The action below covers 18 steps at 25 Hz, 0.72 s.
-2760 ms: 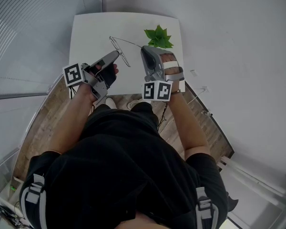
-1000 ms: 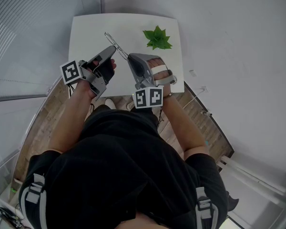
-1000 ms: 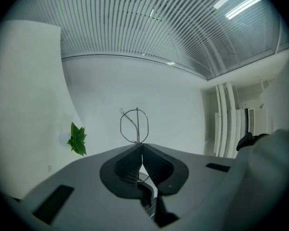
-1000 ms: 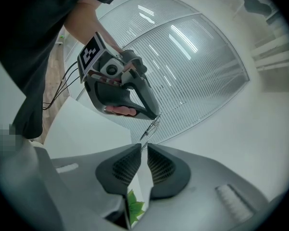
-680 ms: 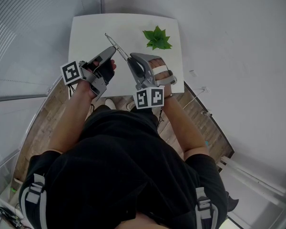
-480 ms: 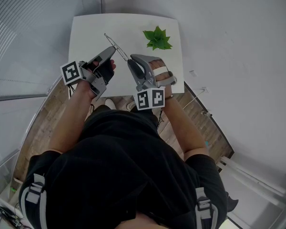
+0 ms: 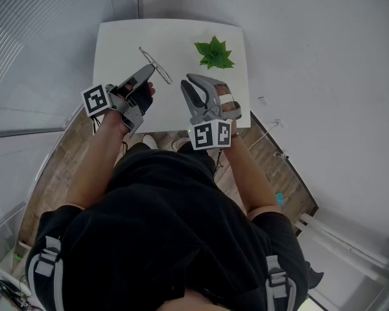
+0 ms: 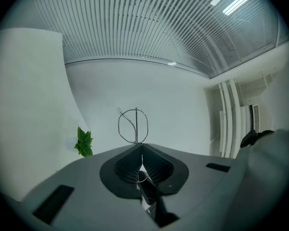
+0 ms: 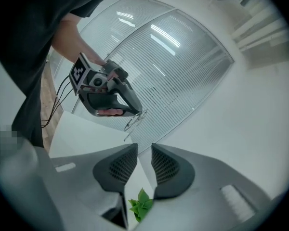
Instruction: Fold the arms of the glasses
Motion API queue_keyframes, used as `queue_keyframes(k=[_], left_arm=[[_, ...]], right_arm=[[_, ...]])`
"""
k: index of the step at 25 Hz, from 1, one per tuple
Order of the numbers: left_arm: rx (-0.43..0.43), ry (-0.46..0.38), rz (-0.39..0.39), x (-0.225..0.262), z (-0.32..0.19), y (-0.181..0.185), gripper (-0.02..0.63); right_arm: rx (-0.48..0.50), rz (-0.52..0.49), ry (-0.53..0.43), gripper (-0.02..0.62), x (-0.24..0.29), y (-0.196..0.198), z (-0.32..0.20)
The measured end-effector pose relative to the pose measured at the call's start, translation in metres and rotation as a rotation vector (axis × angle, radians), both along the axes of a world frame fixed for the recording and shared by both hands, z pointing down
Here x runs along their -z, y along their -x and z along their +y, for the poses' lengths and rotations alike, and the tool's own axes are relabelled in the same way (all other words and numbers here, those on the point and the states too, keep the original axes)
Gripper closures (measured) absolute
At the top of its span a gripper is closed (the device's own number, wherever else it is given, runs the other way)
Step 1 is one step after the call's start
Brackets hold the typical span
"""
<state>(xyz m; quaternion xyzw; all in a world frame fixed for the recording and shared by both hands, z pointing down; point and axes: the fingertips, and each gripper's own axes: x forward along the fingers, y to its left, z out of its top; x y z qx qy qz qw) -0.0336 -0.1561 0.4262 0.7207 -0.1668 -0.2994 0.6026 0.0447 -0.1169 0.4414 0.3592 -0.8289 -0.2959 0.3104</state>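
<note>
Thin wire-framed glasses (image 7: 154, 63) hang above the white table (image 7: 117, 44), pinched in my left gripper (image 7: 150, 71), which is shut on the frame. In the left gripper view one round lens rim and a thin arm (image 8: 136, 126) stick out past the shut jaws (image 8: 141, 146). My right gripper (image 7: 189, 81) sits to the right of the glasses and apart from them. Its jaws are closing with nothing between them (image 9: 144, 150). The right gripper view shows the left gripper (image 9: 140, 112) holding the glasses (image 9: 135, 119).
A green artificial leaf sprig (image 7: 214, 52) lies on the table's right part, also visible low down as a sprig (image 9: 140, 205) between the right jaws. Wooden floor and cables lie below the table's near edge. A ribbed wall stands at the left.
The right gripper, which was at the glasses a second ago, has let go, opened and drawn back toward the person and to the right. The left gripper has stayed put with the glasses.
</note>
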Motion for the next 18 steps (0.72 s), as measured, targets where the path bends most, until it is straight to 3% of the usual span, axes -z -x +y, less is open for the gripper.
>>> queue_keyframes(k=[10,18], left_arm=[[-0.008,0.019,-0.014,-0.009,0.006,-0.006,0.595],[-0.013,0.037,-0.022,-0.017,0.006,-0.008,0.595]], right_arm=[[-0.099,-0.343,0.122,0.580,0.020,-0.021,-0.012],[-0.128,-0.640,0.272,0.584,0.017,-0.034,-0.020]])
